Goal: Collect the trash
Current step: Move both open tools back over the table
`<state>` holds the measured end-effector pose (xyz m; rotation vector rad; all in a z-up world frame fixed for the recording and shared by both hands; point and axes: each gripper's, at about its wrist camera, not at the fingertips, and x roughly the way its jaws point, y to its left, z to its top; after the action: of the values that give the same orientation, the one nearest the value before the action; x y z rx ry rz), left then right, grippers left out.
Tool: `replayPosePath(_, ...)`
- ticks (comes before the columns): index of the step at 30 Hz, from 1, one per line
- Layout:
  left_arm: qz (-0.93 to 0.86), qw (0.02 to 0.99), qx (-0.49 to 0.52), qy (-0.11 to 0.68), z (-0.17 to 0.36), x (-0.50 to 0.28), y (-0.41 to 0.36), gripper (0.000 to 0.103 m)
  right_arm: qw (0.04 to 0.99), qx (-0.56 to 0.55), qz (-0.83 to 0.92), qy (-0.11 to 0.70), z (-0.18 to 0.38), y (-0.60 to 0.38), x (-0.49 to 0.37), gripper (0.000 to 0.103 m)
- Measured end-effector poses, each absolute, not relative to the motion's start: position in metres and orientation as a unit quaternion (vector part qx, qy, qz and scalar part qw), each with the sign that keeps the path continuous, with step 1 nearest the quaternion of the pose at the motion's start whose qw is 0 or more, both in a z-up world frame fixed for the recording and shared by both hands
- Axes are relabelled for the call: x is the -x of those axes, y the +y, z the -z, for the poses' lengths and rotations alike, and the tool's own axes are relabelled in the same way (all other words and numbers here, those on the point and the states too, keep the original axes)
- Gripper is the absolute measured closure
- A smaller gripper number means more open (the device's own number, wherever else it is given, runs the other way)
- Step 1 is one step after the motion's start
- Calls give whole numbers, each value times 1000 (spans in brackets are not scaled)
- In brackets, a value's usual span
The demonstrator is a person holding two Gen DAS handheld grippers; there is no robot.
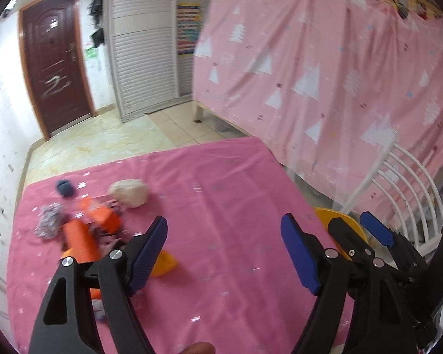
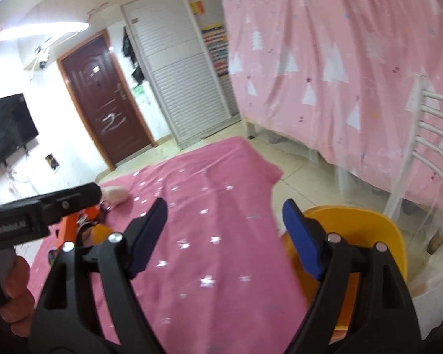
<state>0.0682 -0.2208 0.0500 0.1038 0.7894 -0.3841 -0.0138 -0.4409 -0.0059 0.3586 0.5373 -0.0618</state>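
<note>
A loose cluster of trash lies on the left part of the pink cloth [image 1: 221, 206] covering the tabletop. Farthest back sits a small dark blue wad [image 1: 64, 188], and to its right a crumpled cream paper ball [image 1: 129, 192]. Nearer, a crushed orange carton [image 1: 99, 216] and an orange tube-shaped piece [image 1: 80, 240] lie close together, tilted, with a crumpled patterned grey-and-white wrapper [image 1: 48, 221] just to their left. A yellow scrap [image 1: 162, 264] rests on the cloth, nearest of the pile. Off the right edge of the tabletop stands a yellow bin [image 2: 369, 230], open at the top.
</note>
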Motion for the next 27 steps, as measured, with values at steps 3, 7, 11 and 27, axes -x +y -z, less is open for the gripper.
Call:
replayPosePath(3, 171, 908, -35, 381, -52, -69, -193, 30, 949, -162, 14, 269, 2, -421, 6, 26)
replayPosePath(7, 152, 911, -19, 382, -49, -71, -154, 29, 949, -147, -6, 278, -1, -395, -3, 26)
replayPosePath(11, 131, 912, -13, 388, -45, -80, -123, 29, 948, -131, -23, 289, -1, -370, -11, 26)
replayPosePath(27, 90, 902, -24, 421, -7, -86, -26, 29, 924, -88, -88, 361, 18, -290, -52, 22)
